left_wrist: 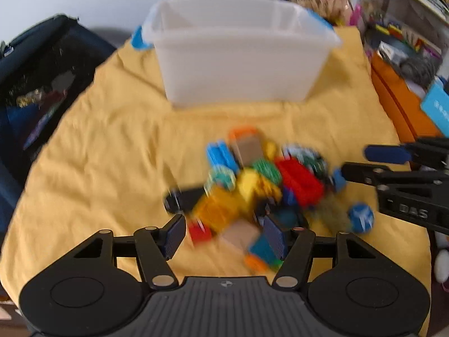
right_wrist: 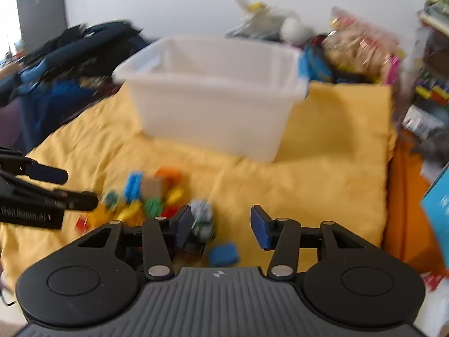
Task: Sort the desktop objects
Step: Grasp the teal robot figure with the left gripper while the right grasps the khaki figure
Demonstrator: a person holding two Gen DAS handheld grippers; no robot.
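Observation:
A blurred pile of small coloured toys and blocks (left_wrist: 261, 185) lies on a yellow cloth (left_wrist: 106, 146); the pile also shows in the right wrist view (right_wrist: 151, 196). A white plastic bin (left_wrist: 238, 50) stands behind it, also seen from the right (right_wrist: 213, 92). My left gripper (left_wrist: 226, 233) is open, its fingers straddling the near edge of the pile. My right gripper (right_wrist: 221, 224) is open and empty at the pile's right edge, above a blue piece (right_wrist: 223, 254). The right gripper enters the left wrist view from the right (left_wrist: 364, 163).
A dark blue bag (left_wrist: 36, 84) lies left of the cloth. An orange box (left_wrist: 398, 98) and a cluttered shelf (left_wrist: 401, 28) stand on the right. Bags of toys (right_wrist: 350, 39) sit behind the bin. A blue box (right_wrist: 437, 210) is at the far right.

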